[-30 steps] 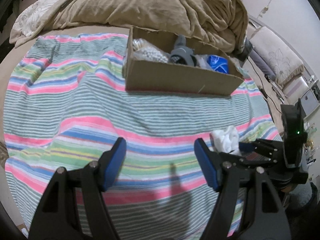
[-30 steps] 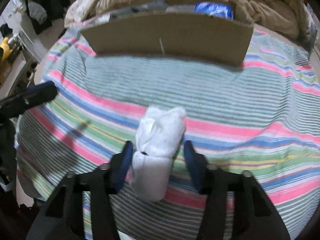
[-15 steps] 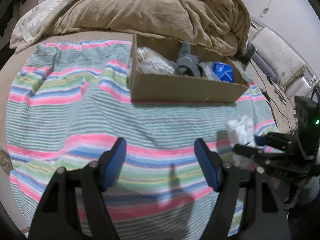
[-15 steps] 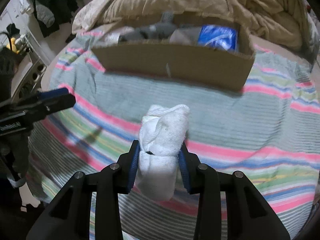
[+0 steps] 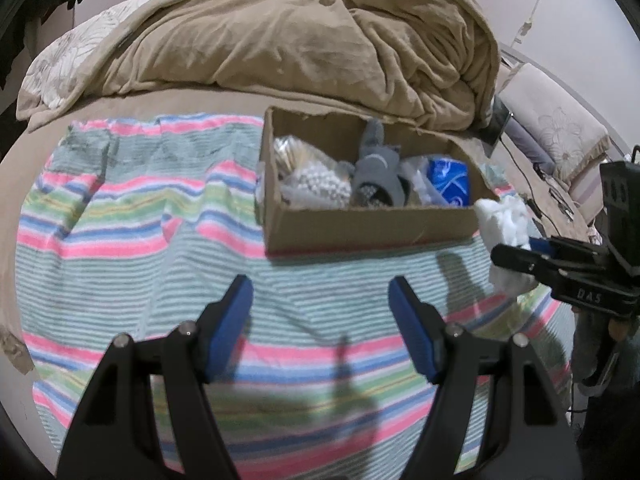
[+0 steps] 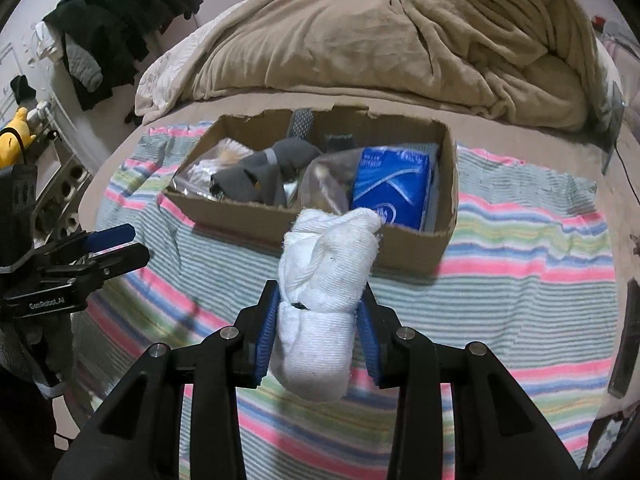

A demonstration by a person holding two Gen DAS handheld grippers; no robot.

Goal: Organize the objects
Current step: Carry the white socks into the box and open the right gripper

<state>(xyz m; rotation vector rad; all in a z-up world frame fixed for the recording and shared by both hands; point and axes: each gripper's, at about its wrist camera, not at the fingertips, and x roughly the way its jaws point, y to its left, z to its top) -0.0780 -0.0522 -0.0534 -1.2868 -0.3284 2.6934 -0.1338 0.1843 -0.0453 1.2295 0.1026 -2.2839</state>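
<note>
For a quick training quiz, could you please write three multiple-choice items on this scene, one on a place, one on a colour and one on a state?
1. Where is the blue packet?
A. In the cardboard box
B. On the striped towel
C. On the blanket

2. What colour is the sock bundle in the right gripper?
A. Grey
B. White
C. Yellow

3. How is the left gripper?
A. Shut on a sock
B. Shut on the box
C. Open, holding nothing

Answers:
1 A, the blue packet lies inside the cardboard box.
2 B, the sock bundle in the right gripper is white.
3 C, the left gripper has spread fingers with only striped towel between.
</note>
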